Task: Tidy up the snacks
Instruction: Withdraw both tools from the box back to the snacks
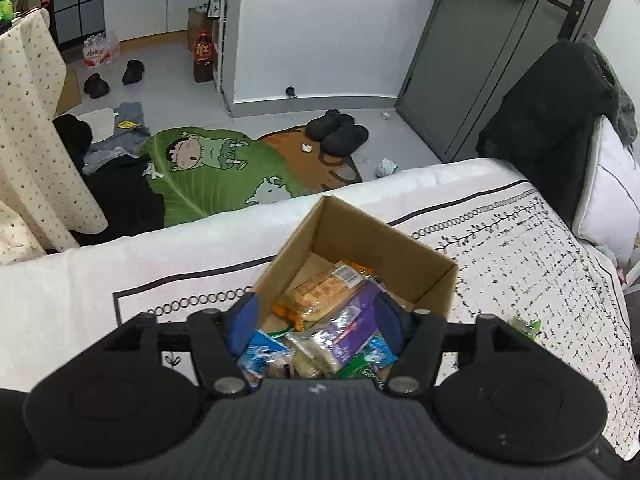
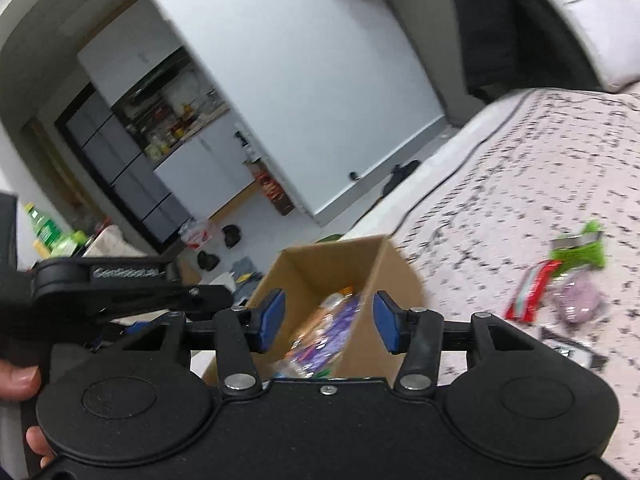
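Observation:
An open cardboard box [image 1: 384, 240] stands on the bed and holds several snack packets, among them an orange bread pack [image 1: 324, 292] and a purple pack [image 1: 356, 328]. My left gripper [image 1: 318, 322] is open and empty just above the box's near side. In the right wrist view the box [image 2: 320, 268] is ahead, and my right gripper [image 2: 330, 322] is open and empty above it. Loose snacks lie on the bed to the right: a green packet [image 2: 580, 252], a red packet [image 2: 528, 292] and a pinkish pack [image 2: 576, 296]. A green packet [image 1: 524, 326] also shows in the left wrist view.
The bed has a white patterned cover [image 1: 520, 248]. A black garment [image 1: 552, 112] and a pillow [image 1: 612, 184] lie at its far right. Beyond the bed edge are a green cartoon rug [image 1: 208, 168], black slippers [image 1: 340, 132] and clothes on the floor. The left gripper's body [image 2: 100, 284] is at the left.

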Demonstrator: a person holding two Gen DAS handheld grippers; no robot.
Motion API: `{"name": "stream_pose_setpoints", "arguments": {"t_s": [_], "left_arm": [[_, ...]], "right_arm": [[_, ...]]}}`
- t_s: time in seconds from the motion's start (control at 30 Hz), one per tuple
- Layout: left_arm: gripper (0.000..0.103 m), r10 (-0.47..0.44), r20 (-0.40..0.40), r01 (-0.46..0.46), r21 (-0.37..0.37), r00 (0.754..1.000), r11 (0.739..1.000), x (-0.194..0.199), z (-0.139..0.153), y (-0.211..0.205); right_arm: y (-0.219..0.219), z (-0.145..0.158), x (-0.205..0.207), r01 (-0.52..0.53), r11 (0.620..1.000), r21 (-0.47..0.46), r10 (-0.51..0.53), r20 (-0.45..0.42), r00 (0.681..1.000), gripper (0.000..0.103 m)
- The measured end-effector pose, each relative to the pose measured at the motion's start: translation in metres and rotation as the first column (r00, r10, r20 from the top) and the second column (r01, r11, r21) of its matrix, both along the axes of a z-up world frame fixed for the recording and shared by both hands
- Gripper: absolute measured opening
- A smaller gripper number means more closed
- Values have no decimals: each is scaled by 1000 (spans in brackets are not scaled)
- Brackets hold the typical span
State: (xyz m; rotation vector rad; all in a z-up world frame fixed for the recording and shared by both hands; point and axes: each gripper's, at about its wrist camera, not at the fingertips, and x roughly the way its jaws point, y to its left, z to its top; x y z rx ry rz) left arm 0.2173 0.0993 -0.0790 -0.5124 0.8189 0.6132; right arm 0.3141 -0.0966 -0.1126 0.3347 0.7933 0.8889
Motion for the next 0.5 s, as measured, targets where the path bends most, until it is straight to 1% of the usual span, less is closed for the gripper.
{"name": "stream_pose_setpoints", "arguments": {"t_s": [0.2, 0.33, 0.5], "left_arm": [[69, -46, 23, 46, -23, 999, 999, 12, 0, -14], [70, -78, 26, 78, -38, 997, 996, 23, 0, -26], [70, -133, 30, 134, -37, 991, 990, 39, 0, -42]], "right_arm": [[-23, -4, 15, 80, 996, -27, -81, -23, 996, 49], [-38, -7, 25, 117, 991, -59, -119, -18, 993, 49], [-64, -12, 37, 182, 980, -82, -186, -41, 982, 49]]}}
